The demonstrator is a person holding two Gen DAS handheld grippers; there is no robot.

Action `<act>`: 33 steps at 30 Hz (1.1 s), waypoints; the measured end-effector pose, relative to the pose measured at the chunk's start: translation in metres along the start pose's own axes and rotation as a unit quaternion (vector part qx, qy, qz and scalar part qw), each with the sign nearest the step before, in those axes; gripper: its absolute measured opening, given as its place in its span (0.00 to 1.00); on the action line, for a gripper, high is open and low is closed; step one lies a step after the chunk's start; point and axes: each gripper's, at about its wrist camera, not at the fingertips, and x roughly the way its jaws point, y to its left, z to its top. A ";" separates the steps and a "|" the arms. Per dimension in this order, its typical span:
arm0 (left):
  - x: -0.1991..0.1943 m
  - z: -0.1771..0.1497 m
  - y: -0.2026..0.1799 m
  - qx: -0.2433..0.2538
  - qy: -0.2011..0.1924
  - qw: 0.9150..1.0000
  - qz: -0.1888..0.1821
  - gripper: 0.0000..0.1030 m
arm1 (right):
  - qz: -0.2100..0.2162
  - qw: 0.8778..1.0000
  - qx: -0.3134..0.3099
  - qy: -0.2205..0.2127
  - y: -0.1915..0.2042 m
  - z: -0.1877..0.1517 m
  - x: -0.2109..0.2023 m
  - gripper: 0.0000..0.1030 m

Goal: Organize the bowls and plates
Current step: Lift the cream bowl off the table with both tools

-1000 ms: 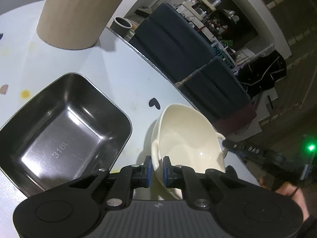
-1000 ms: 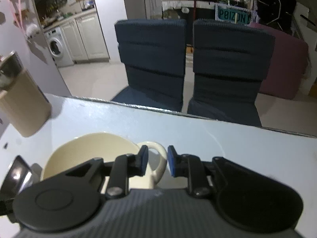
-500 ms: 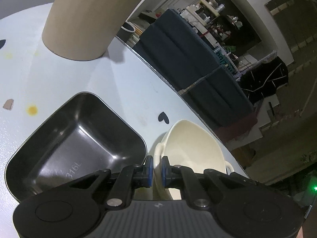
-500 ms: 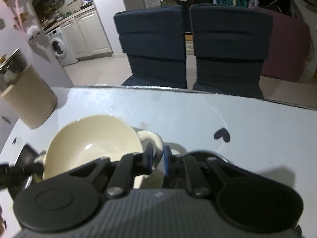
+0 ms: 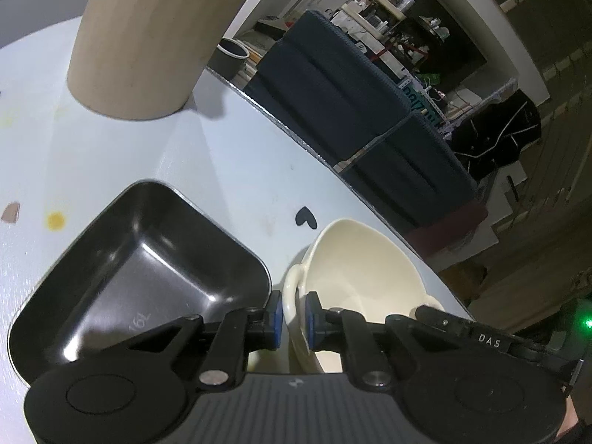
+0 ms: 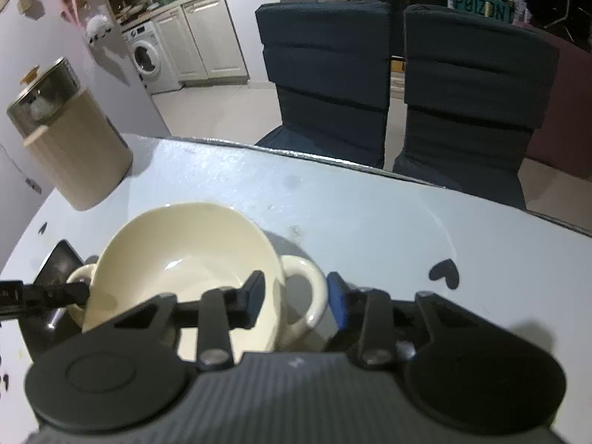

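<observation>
Cream bowl (image 6: pixel 185 255) is sitting tilted on the pale desk (image 6: pixel 370 214), its two loop handles sticking out on opposite sides. Left gripper (image 5: pixel 294 320) is clamping one of those handles (image 5: pixel 290 296), with its blue pads pressing on either side of the loop. Right gripper (image 6: pixel 296 296) is standing with its jaws spread apart around the other handle (image 6: pixel 307 288); one finger is reaching inside the bowl over the rim, the blue-padded one is waiting just outside the loop, and neither is pressing on it. In the right wrist view the left gripper is showing as a dark bar at the far handle.

Just beside the bowl, a black square metal dish (image 5: pixel 140 277) is resting on the desk, its corner lying close to the clamped handle. Farther back, a tall beige canister (image 6: pixel 74 151) with a shiny lid is standing near the desk's edge. Two dark blue chairs (image 6: pixel 329 85) are standing behind the desk.
</observation>
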 end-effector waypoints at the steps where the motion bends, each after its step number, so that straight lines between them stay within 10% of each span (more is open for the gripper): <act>1: 0.000 0.000 0.000 0.002 0.000 1.000 0.001 0.14 | -0.001 1.000 0.000 0.005 0.000 -0.001 0.002 0.41; 33: 0.007 -0.010 -0.028 0.127 -0.025 0.989 0.074 0.21 | 0.055 0.998 0.002 -0.024 -0.021 -0.018 -0.002 0.30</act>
